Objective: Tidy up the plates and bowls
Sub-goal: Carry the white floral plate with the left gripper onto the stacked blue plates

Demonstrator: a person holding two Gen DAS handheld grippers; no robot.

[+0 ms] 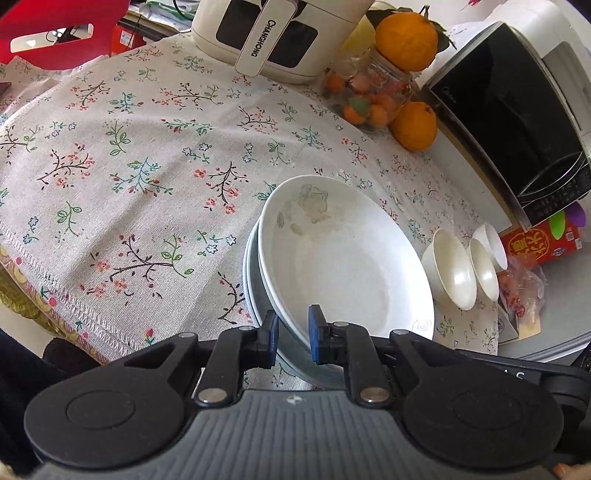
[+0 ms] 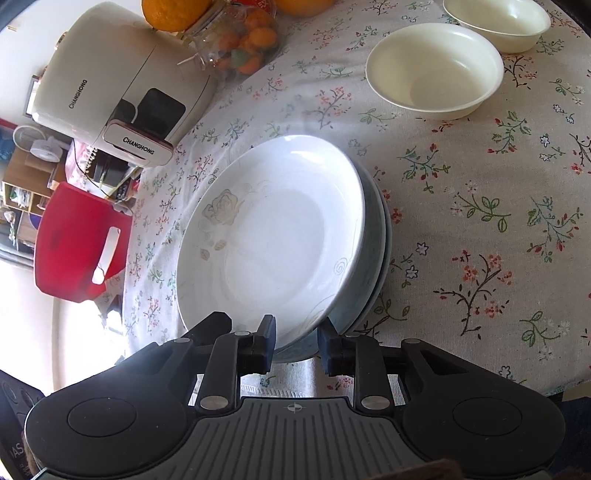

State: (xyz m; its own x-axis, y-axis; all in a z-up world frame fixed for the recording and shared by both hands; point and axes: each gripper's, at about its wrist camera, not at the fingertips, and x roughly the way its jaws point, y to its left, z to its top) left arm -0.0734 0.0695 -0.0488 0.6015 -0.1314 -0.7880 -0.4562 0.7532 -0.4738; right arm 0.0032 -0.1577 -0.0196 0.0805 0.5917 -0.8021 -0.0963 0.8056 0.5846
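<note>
A stack of white plates (image 1: 343, 266) lies on the flowered tablecloth; the top one has a faint rose print. It also shows in the right wrist view (image 2: 280, 240). My left gripper (image 1: 293, 334) straddles the near rim of the stack, one pad on each side, jaws narrowly apart around the plates. My right gripper (image 2: 297, 345) straddles the opposite rim the same way. Whether either pinches the rim I cannot tell. Cream bowls (image 1: 452, 271) (image 2: 436, 70) stand on the cloth beyond the plates; a second bowl (image 2: 496, 22) sits behind the first.
A white Changhong appliance (image 1: 273, 33) (image 2: 122, 92), a jar of small oranges (image 1: 369, 96) with large oranges (image 1: 406, 35), a microwave (image 1: 517, 122), a red box (image 1: 539, 243) and a red chair (image 2: 77, 243) ring the table. The tablecloth edge (image 1: 74, 314) runs near left.
</note>
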